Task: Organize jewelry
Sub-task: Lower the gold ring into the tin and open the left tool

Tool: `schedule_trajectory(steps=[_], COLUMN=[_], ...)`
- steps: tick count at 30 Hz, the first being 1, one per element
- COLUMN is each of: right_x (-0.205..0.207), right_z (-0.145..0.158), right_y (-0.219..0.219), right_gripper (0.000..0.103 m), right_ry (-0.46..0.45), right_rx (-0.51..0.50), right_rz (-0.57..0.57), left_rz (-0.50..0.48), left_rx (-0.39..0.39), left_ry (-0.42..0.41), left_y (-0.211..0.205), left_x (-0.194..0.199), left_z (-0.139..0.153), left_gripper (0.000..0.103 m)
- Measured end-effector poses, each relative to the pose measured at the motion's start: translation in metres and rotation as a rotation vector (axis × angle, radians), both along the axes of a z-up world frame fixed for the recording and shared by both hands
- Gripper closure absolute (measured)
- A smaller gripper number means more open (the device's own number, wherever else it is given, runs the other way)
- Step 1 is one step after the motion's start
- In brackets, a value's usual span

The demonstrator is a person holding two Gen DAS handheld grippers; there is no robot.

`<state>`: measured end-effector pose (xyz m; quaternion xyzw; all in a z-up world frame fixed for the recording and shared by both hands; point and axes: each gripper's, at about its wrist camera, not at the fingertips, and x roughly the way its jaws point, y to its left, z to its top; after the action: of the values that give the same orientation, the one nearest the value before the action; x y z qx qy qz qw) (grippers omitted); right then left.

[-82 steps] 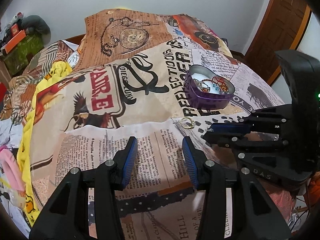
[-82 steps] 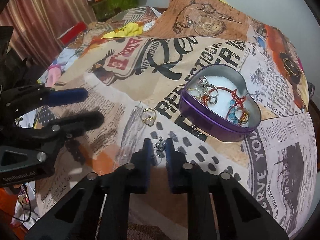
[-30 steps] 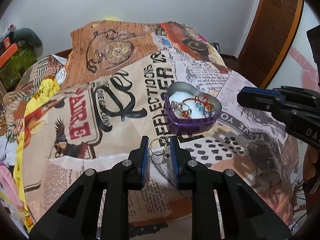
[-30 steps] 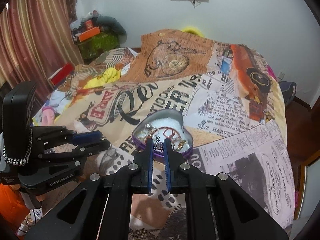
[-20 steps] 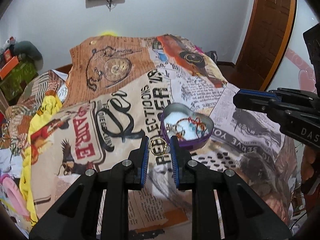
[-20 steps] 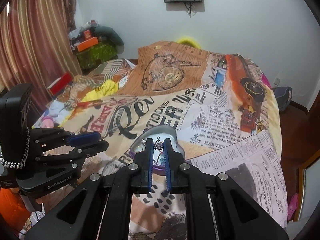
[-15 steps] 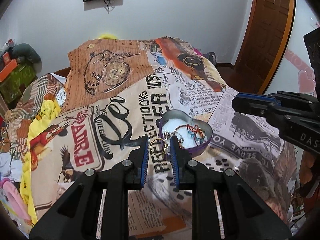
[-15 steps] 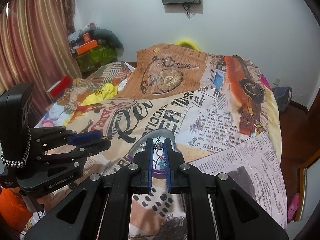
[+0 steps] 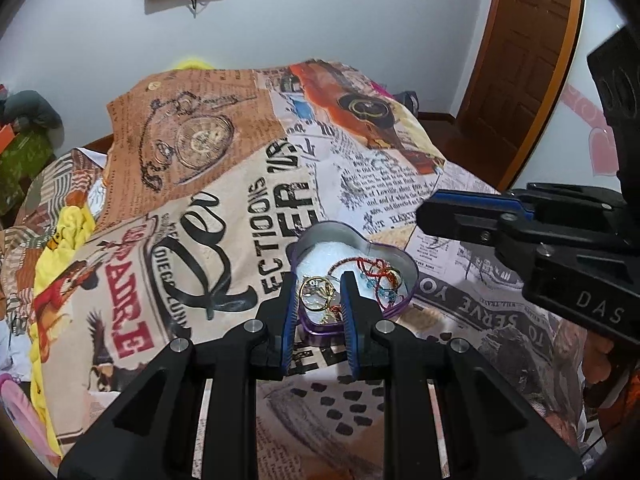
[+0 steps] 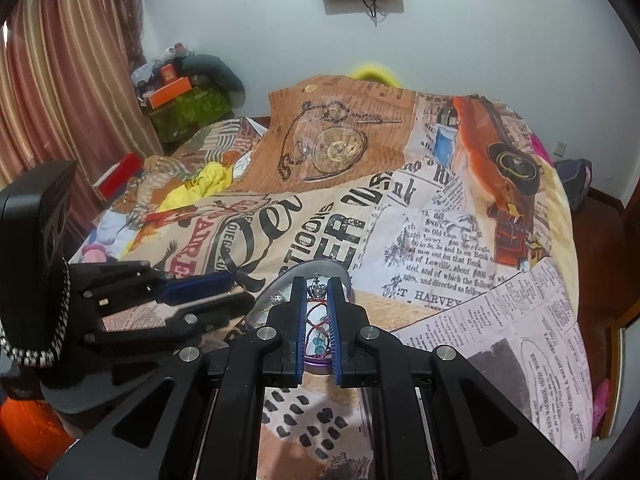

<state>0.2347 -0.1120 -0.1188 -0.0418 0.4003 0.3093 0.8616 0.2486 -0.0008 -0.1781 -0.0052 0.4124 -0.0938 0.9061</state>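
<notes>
- Heart-shaped purple tin (image 9: 394, 307) mid-bedspread (image 9: 248, 216), open cloth all round.
- Left gripper (image 9: 319, 294) pinches gold ring (image 9: 316, 293) over tin.
- Right gripper (image 10: 317, 294) pinches silver crown charm (image 10: 317, 289) above tin.

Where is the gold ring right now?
In the left wrist view, the gold ring is pinched in the left gripper, hanging over the near end of the purple heart-shaped tin.
</notes>
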Motion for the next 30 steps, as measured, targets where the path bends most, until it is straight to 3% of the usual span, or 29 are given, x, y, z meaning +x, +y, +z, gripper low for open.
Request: schedule_trajectory(steps=[21, 27, 30], right_x=[0.02, 0.019, 0.019], right_z=[-0.027, -0.027, -0.025], right_y=[0.013, 0.015, 0.014], right_gripper=[0.094, 0.094, 0.092], right_ry=[0.107, 0.104, 0.105], right_rx=[0.006, -0.017, -0.019], right_rz=[0.04, 0.039, 0.038], left_rz=[-0.021, -0.018, -0.02], left_rx=[0.002, 0.026, 0.029], left_ry=[0.049, 0.046, 0.04], left_y=[-0.009, -0.011, -0.011], left_x=[0.013, 0.011, 0.008], left_z=[-0.018, -0.018, -0.015], left_gripper=[0.083, 0.069, 0.069])
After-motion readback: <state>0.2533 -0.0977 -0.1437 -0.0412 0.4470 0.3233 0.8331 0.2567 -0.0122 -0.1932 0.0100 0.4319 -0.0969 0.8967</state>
